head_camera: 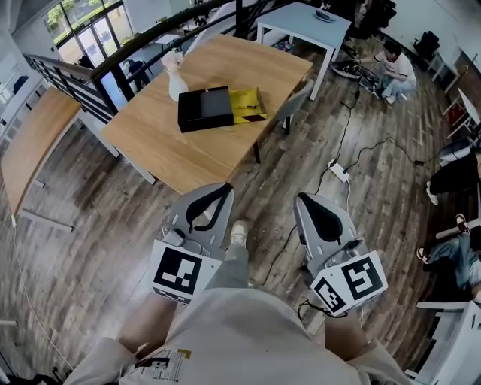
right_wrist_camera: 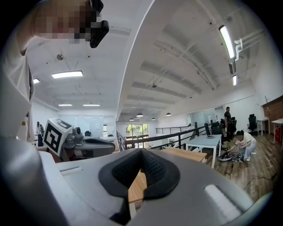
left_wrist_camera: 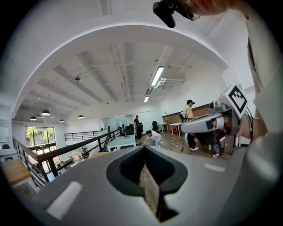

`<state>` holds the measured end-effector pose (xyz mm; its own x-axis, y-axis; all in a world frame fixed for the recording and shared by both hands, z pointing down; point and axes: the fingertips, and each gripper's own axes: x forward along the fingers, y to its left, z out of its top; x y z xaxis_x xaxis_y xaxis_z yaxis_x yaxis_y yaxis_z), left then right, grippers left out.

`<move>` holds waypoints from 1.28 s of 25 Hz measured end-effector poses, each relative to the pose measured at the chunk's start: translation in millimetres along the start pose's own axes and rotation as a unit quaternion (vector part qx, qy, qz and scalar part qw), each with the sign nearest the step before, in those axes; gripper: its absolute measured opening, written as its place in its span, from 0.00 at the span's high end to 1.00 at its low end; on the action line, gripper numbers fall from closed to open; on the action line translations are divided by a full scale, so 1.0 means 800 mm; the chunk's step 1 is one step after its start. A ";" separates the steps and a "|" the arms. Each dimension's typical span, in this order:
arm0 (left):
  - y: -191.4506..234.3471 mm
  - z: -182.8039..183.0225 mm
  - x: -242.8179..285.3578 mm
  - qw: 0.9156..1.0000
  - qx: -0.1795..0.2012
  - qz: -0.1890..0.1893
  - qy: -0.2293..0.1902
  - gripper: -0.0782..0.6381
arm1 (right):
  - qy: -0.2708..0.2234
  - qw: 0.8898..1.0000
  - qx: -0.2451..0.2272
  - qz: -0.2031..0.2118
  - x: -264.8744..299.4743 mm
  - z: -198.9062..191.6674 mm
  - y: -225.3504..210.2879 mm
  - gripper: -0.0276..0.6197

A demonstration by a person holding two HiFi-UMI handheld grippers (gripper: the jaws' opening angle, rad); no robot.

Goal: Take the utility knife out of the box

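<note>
Both tools are pressed together and pinch nothing. The left gripper (head_camera: 223,190) and the right gripper (head_camera: 304,198) are held side by side at waist height, each with its jaws meeting at the tips, over a wood-plank floor (head_camera: 90,225) and well apart from the wooden table (head_camera: 218,154) ahead.

On that table lies a black box (head_camera: 204,109), flat, with a yellow packet (head_camera: 249,105) touching its right edge and a white bottle (head_camera: 176,81) just beside its far left corner. Behind are a dark railing (head_camera: 113,68), a pale table (head_camera: 301,22) and a person crouched on the floor (head_camera: 395,69).

The box's long axis runs roughly across the head view. The utility knife itself cannot be made out – neither its place nor which way it points.
</note>
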<state>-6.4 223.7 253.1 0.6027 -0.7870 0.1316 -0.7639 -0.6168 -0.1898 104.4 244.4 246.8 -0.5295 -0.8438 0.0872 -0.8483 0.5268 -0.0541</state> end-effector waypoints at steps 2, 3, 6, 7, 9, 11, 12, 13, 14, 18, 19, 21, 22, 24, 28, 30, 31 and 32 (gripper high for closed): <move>0.009 -0.005 0.013 1.000 0.001 -0.002 -0.001 0.89 | 0.004 1.000 -0.006 -0.004 0.014 -0.002 -0.010 0.95; 0.014 -0.007 0.021 1.000 0.000 -0.003 -0.002 0.89 | 0.006 1.000 -0.008 -0.006 0.021 -0.004 -0.016 0.95; 0.030 -0.014 0.053 1.000 -0.008 -0.008 -0.004 0.89 | 0.013 1.000 -0.010 -0.010 0.047 -0.007 -0.036 0.95; 0.035 -0.014 0.065 1.000 -0.011 -0.011 -0.005 0.89 | 0.015 1.000 -0.009 -0.010 0.057 -0.008 -0.043 0.95; 0.046 -0.016 0.092 1.000 -0.015 -0.017 -0.008 0.89 | 0.020 1.000 -0.010 -0.011 0.078 -0.009 -0.058 0.95; 0.058 -0.017 0.119 1.000 -0.016 -0.021 -0.009 0.89 | 0.025 0.999 -0.013 -0.016 0.099 -0.009 -0.076 0.95; 0.065 -0.017 0.133 1.000 -0.016 -0.023 -0.008 0.89 | 0.027 0.999 -0.014 -0.017 0.110 -0.008 -0.086 0.95; 0.073 -0.018 0.145 1.000 -0.016 -0.025 -0.006 0.89 | 0.028 0.999 -0.015 -0.018 0.121 -0.006 -0.095 0.95; 0.080 -0.019 0.157 1.000 -0.016 -0.026 -0.004 0.89 | 0.029 0.999 -0.016 -0.018 0.132 -0.004 -0.103 0.95; 0.113 -0.023 0.200 0.999 -0.015 -0.029 0.009 0.89 | 0.029 0.999 -0.008 -0.017 0.178 0.003 -0.132 0.95; 0.122 -0.023 0.210 0.999 -0.015 -0.029 0.012 0.89 | 0.029 0.999 -0.006 -0.016 0.191 0.005 -0.139 0.95; 0.144 -0.025 0.232 0.999 -0.016 -0.029 0.015 0.89 | 0.032 0.999 -0.005 -0.013 0.218 0.008 -0.151 0.95; 0.155 -0.027 0.243 0.999 -0.017 -0.028 0.017 0.89 | 0.034 0.999 -0.005 -0.011 0.233 0.008 -0.157 0.95; 0.179 -0.030 0.264 0.999 -0.020 -0.027 0.020 0.89 | 0.040 0.999 -0.006 -0.009 0.263 0.009 -0.169 0.95; 0.222 -0.039 0.300 0.999 -0.026 -0.026 0.028 0.89 | 0.052 0.999 -0.004 -0.009 0.317 0.011 -0.191 0.95; 0.244 -0.041 0.315 0.999 -0.026 -0.023 0.030 0.89 | 0.056 0.998 -0.008 -0.004 0.343 0.014 -0.199 0.95; 0.254 -0.042 0.322 0.999 -0.025 -0.021 0.031 0.89 | 0.057 0.998 -0.014 -0.001 0.356 0.015 -0.202 0.95; 0.265 -0.044 0.329 0.999 -0.026 -0.019 0.031 0.89 | 0.057 0.998 -0.020 0.002 0.368 0.016 -0.205 0.95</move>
<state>-17.4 -114.5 281.7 0.6167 -0.7617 0.1988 -0.7529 -0.6445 -0.1335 87.5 -92.2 268.4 -0.5276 -0.8256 0.2001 -0.8442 0.5358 -0.0149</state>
